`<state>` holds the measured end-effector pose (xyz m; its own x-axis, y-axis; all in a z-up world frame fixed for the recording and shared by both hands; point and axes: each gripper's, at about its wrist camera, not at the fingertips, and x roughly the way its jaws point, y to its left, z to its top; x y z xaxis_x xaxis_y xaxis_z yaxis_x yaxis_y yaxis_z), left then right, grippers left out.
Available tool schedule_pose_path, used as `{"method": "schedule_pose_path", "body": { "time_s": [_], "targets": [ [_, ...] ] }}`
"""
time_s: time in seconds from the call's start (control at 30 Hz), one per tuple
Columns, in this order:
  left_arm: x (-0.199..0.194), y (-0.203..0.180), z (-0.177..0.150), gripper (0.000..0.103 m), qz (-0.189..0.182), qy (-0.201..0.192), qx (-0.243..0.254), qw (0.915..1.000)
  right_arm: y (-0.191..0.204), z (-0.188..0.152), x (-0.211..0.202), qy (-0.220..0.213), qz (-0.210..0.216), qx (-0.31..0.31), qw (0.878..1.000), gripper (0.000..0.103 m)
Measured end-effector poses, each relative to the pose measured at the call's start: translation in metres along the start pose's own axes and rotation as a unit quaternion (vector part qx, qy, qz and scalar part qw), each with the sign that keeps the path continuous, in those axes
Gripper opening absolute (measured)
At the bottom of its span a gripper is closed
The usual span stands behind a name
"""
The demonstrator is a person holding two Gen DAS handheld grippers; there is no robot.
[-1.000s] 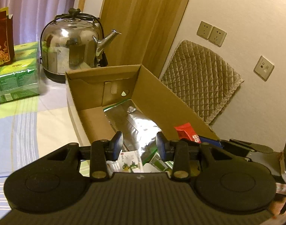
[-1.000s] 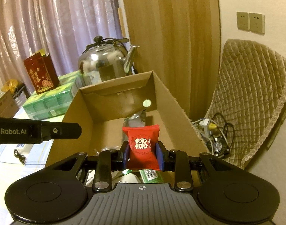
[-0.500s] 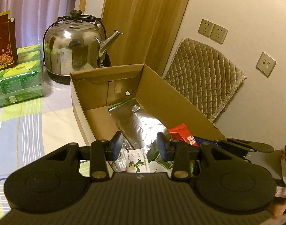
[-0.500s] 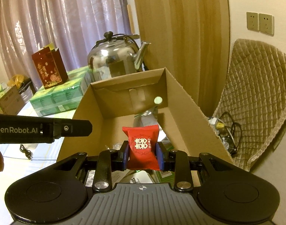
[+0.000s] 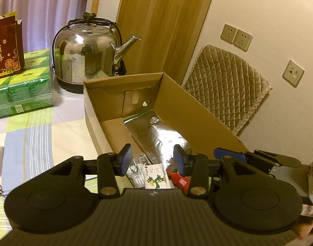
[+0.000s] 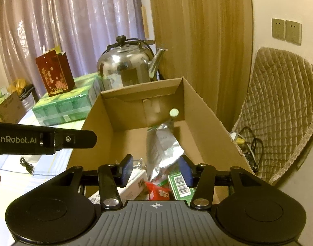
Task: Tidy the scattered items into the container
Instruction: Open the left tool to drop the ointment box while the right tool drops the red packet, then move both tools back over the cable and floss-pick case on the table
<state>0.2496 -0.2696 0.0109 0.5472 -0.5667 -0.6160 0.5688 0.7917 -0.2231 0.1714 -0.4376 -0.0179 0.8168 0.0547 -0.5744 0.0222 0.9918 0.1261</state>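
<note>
The open cardboard box (image 5: 189, 110) (image 6: 199, 110) stands on the table and holds a silver foil bag (image 5: 156, 135) (image 6: 162, 149), a white card with a green dragon (image 5: 157, 179), a green barcoded packet (image 6: 180, 185), a white box (image 6: 133, 181) and a red packet (image 6: 158, 192) (image 5: 180, 180). My right gripper (image 6: 156, 168) hangs open above the box's near end, the red packet lying below it among the other items. My left gripper (image 5: 153, 160) is open and empty above the same end. The right gripper's fingers (image 5: 230, 153) show at the right of the left wrist view.
A steel kettle (image 5: 88, 53) (image 6: 127, 67) stands behind the box. Green tissue packs (image 5: 19, 90) (image 6: 68, 102) carry a dark red gift bag (image 5: 5, 49) (image 6: 55, 73). A quilted chair back (image 5: 228, 90) (image 6: 279, 106) leans at the wall, cables (image 6: 248, 143) below it.
My right gripper opened and the red packet dropped from it into the box. Both grippers drew back a little from the box.
</note>
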Motion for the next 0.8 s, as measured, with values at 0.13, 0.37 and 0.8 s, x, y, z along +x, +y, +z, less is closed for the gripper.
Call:
{"method": "schedule_pose_path", "body": {
  "time_s": [0.13,0.37,0.8],
  "targets": [
    [-0.004,0.005,0.0,0.038,0.004,-0.002,-0.002,1.0,0.005,0.002,0.0,-0.004,0.001,-0.003,1.0,0.053],
    [-0.018,0.02,0.002,0.039,0.015,-0.014,-0.011,0.9997,0.016,0.006,-0.001,-0.017,0.004,-0.006,1.0,0.059],
    [-0.051,0.074,-0.004,0.044,0.067,-0.027,-0.032,0.9969,0.049,0.016,-0.004,-0.043,0.03,-0.017,0.998,0.067]
  ]
}}
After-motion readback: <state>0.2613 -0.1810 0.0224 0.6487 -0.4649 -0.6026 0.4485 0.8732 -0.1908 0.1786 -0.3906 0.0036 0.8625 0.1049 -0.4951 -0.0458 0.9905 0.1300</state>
